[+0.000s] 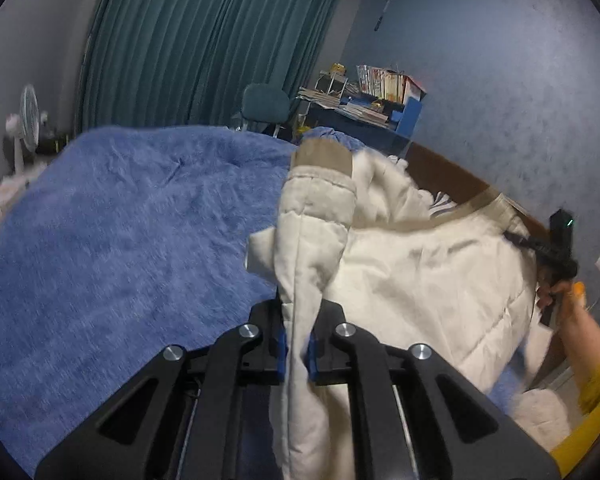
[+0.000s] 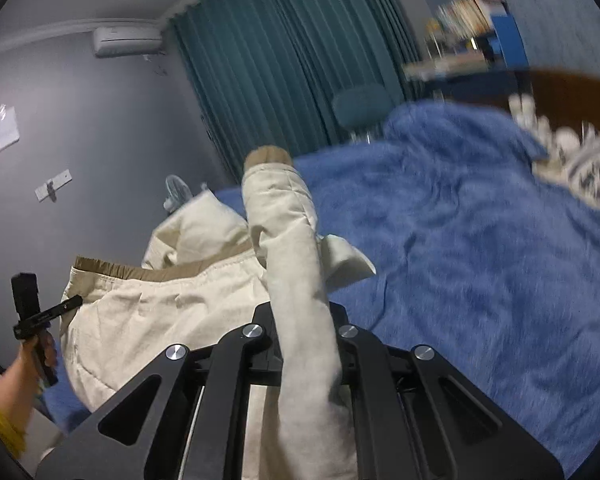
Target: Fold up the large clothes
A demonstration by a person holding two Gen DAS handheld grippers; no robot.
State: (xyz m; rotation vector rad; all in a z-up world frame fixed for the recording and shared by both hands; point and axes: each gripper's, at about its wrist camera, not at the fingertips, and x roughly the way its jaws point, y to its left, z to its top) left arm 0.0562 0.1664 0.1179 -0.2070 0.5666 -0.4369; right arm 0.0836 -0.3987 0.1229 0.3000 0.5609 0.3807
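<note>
A cream padded jacket (image 1: pixel 420 272) with tan trim hangs in the air over the bed, stretched between both grippers. My left gripper (image 1: pixel 298 344) is shut on one side of it; a sleeve with a tan cuff (image 1: pixel 320 160) sticks forward past the fingers. In the right wrist view my right gripper (image 2: pixel 304 344) is shut on the jacket (image 2: pixel 160 312) too, with the other sleeve (image 2: pixel 284 216) lying over the jaws. Each view shows the other gripper far off at the jacket's edge: the right one (image 1: pixel 520 240), the left one (image 2: pixel 70 304).
A blue fuzzy blanket (image 1: pixel 132 220) covers the bed below. A brown headboard (image 1: pixel 452 172), a cluttered desk (image 1: pixel 372 116) and a chair (image 1: pixel 264 104) stand beyond, with teal curtains (image 1: pixel 204 40) behind. A fan (image 1: pixel 28 120) stands at the left.
</note>
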